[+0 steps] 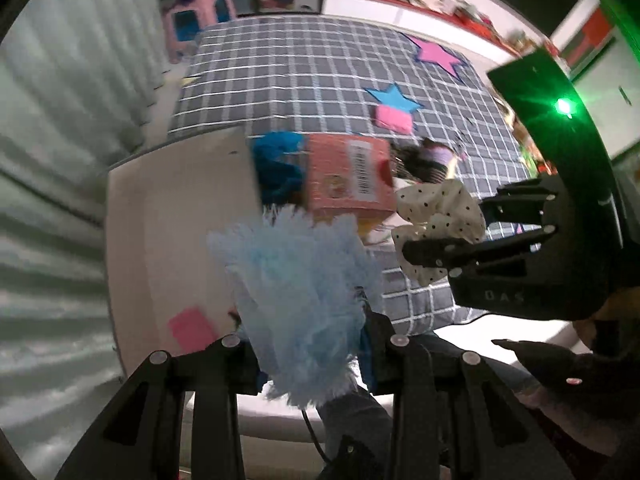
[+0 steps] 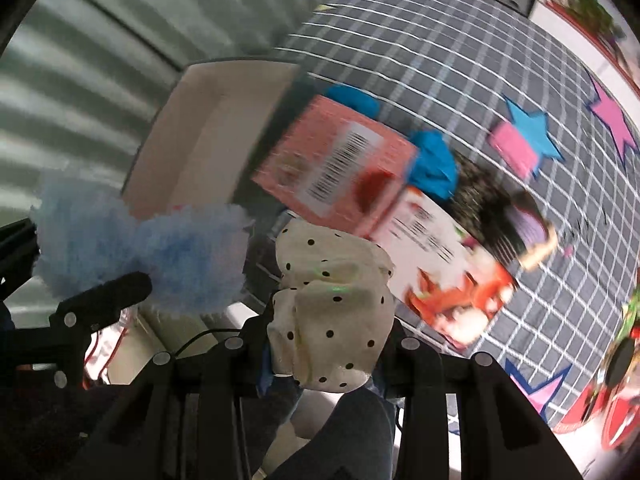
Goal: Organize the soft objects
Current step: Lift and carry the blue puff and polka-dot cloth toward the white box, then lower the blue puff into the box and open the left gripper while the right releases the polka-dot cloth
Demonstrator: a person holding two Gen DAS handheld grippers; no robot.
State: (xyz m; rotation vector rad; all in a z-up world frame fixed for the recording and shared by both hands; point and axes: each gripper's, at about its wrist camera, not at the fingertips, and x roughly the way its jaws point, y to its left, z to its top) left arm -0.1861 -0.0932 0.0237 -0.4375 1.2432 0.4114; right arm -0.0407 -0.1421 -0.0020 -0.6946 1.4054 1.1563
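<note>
Left gripper (image 1: pixel 308 344): fingers clamped on a fluffy light-blue fabric piece (image 1: pixel 298 280), carried above the edge of an open white box (image 1: pixel 180 220). Right gripper (image 2: pixel 326 344): fingers clamped on a cream scrunchie with black polka dots (image 2: pixel 332 300), just beside the blue piece. Below, on the grey checked bed cover (image 1: pixel 300 80), lie a pink carton with barcode (image 1: pixel 348 176) and a bright blue fabric bundle (image 1: pixel 278 164).

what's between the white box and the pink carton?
A blue fluffy item fills that gap in the left wrist view, between white box and pink carton.
</note>
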